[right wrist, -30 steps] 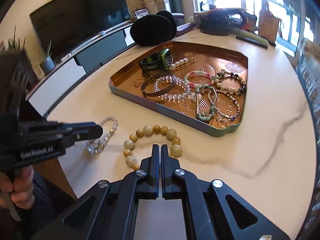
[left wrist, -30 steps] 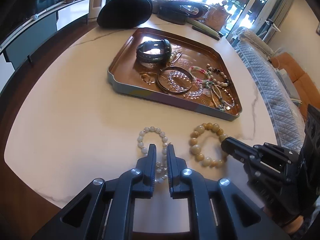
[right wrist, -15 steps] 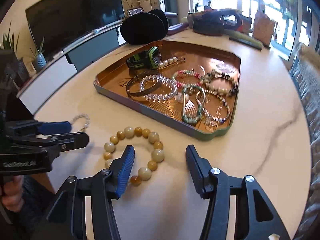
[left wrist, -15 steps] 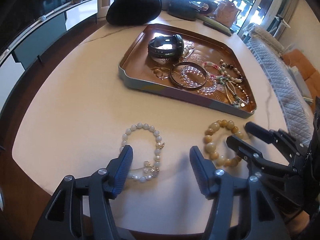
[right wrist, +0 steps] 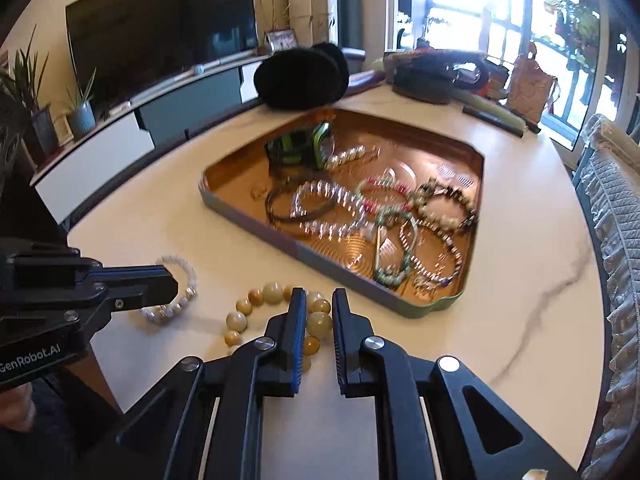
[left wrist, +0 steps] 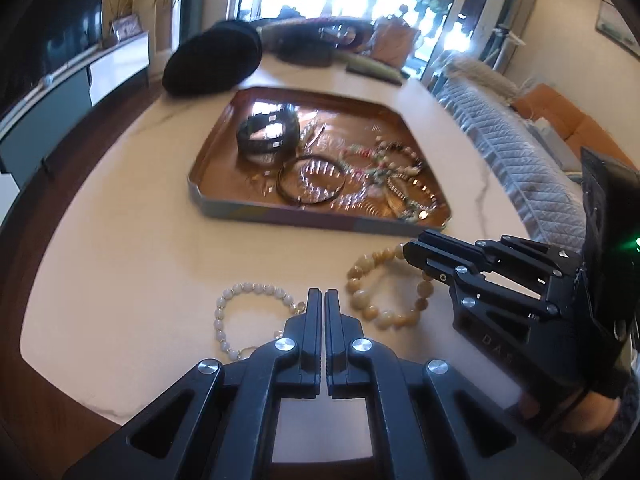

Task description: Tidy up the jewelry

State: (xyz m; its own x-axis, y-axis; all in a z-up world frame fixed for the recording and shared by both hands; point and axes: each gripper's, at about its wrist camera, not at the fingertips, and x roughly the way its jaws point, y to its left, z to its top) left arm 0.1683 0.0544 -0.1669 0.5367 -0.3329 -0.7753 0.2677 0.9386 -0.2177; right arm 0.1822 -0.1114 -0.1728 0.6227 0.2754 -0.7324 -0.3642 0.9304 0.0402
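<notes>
On the white marble table (left wrist: 120, 248), the left gripper (left wrist: 323, 300) has just snapped its jaws together on the near right side of the pale white bead bracelet (left wrist: 248, 312), while the right gripper (right wrist: 319, 312) has just been closing and pinches a large bead of the yellow amber bead bracelet (right wrist: 276, 312), just right of the pale one. Beyond both bracelets sits the copper-coloured metal tray (left wrist: 216, 200) crowded with bangles and bead strings, and beyond the tray a black round cushion (left wrist: 212, 64).
</notes>
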